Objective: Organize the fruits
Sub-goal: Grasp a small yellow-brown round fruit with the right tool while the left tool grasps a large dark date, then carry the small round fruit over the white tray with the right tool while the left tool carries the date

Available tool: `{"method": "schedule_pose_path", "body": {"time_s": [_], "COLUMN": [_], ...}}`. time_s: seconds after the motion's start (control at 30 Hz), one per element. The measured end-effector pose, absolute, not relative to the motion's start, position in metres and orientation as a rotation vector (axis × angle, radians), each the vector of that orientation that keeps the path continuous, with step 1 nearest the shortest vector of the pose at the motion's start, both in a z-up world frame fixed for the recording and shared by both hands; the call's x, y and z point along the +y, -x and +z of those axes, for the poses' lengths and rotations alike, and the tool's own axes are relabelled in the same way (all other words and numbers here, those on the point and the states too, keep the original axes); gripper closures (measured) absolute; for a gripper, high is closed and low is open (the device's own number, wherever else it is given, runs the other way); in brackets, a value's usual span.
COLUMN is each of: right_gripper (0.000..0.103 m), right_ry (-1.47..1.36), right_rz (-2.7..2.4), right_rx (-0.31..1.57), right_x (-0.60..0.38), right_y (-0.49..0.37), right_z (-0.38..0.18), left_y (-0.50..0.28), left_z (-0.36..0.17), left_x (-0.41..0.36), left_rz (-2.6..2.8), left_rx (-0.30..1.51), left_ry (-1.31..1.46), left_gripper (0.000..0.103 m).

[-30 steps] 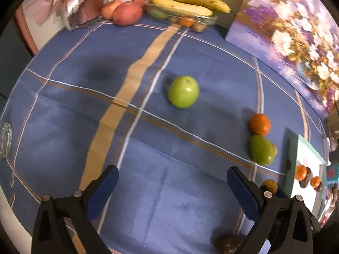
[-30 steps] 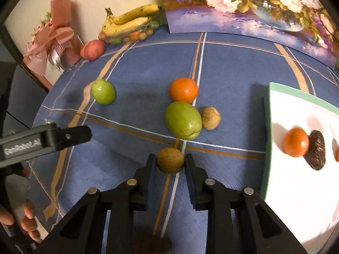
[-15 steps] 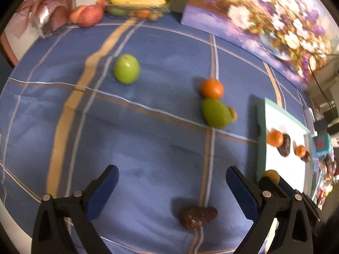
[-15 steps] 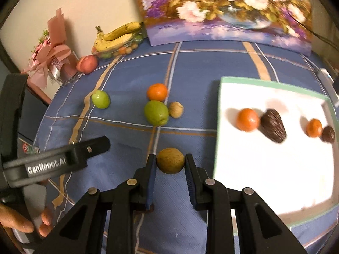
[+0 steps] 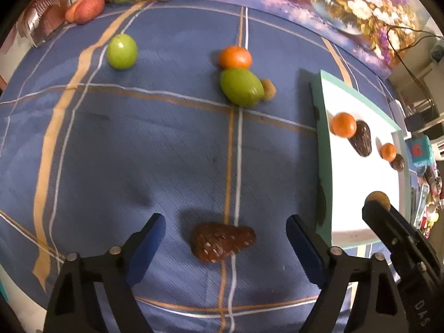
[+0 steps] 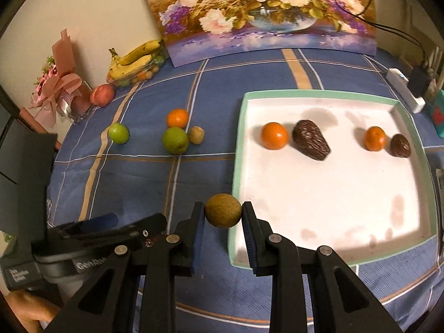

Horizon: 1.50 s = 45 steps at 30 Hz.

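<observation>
Blue checked cloth (image 5: 172, 144) covers the table on which my work is laid out. My right tongs (image 6: 223, 215) are nearly closed on a round brown fruit (image 6: 222, 210), their pads pressing it from both sides; the fruit hangs at the near left corner of the white tray (image 6: 333, 194), over its green rim. In the left wrist view the same fruit (image 5: 377, 198) shows above the tray's white floor, at the tip of the right tongs (image 5: 374, 208).

My left tongs (image 5: 225, 229) stand wide apart and their jaws have just been closing; a dark brown scaly fruit (image 5: 222, 240) lies on the cloth between them, touched by neither pad.

Inside the tray sit two pairs: an orange (image 6: 274, 135) just beside a large dark scaly fruit (image 6: 310, 139), and a smaller orange (image 6: 374, 138) just beside a small dark fruit (image 6: 400, 145).

On the cloth to the left of the tray, a green fruit (image 6: 175, 140) touches an orange (image 6: 177, 118) behind it and a small tan fruit (image 6: 196, 135) at its right. A green apple (image 6: 118, 133) lies well apart, further left.

At the far edge are bananas (image 6: 136, 58) on a clear dish of small fruit, a red apple (image 6: 102, 95), a pink wrapped bouquet (image 6: 59, 91) and a flower painting (image 6: 263, 11) leaning on the wall.
</observation>
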State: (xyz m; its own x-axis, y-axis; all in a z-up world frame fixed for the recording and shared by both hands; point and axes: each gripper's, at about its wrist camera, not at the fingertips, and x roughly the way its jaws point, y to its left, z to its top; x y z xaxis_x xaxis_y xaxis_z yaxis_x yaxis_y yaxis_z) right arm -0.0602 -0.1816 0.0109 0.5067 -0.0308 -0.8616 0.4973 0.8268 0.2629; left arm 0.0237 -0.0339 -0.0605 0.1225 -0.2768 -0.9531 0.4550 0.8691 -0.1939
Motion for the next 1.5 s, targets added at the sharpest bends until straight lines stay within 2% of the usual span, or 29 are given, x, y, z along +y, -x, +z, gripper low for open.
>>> {"method": "schedule_pose_path", "body": {"time_s": [0.13, 0.27, 0.4, 0.7, 1.0, 1.27, 1.5], "right_gripper": [0.075, 0.075, 0.075, 0.075, 0.075, 0.075, 0.075], "right_ry": [-0.525, -0.533, -0.542, -0.557, -0.585, -0.668, -0.74], "right_rz": [-0.349, -0.357, -0.364, -0.368, -0.402, -0.55, -0.608], "right_rx": [0.995, 0.99, 0.986, 0.97, 0.981, 1.03, 1.06], "right_x": [-0.184, -0.186, -0.188, -0.193, -0.206, -0.247, -0.277], "right_y": [0.071, 0.079, 0.087, 0.095, 0.099, 0.115, 0.127], "right_z": [0.013, 0.014, 0.015, 0.017, 0.014, -0.003, -0.019], "left_y": [-0.012, -0.005, -0.003, -0.004, -0.006, 0.0, 0.015], "left_z": [-0.064, -0.069, -0.072, -0.065, -0.035, -0.004, -0.002], "left_x": [-0.039, -0.04, -0.039, -0.04, -0.048, -0.079, -0.115], "left_rz": [-0.539, -0.527, -0.509, -0.511, -0.572, -0.67, -0.731], "left_rx": [1.352, 1.366, 1.374, 1.347, 1.284, 1.21, 1.189], "left_ry": [-0.184, -0.212, -0.217, -0.194, -0.151, -0.165, -0.235], "left_gripper": [0.027, 0.03, 0.044, 0.045, 0.045, 0.045, 0.045]}}
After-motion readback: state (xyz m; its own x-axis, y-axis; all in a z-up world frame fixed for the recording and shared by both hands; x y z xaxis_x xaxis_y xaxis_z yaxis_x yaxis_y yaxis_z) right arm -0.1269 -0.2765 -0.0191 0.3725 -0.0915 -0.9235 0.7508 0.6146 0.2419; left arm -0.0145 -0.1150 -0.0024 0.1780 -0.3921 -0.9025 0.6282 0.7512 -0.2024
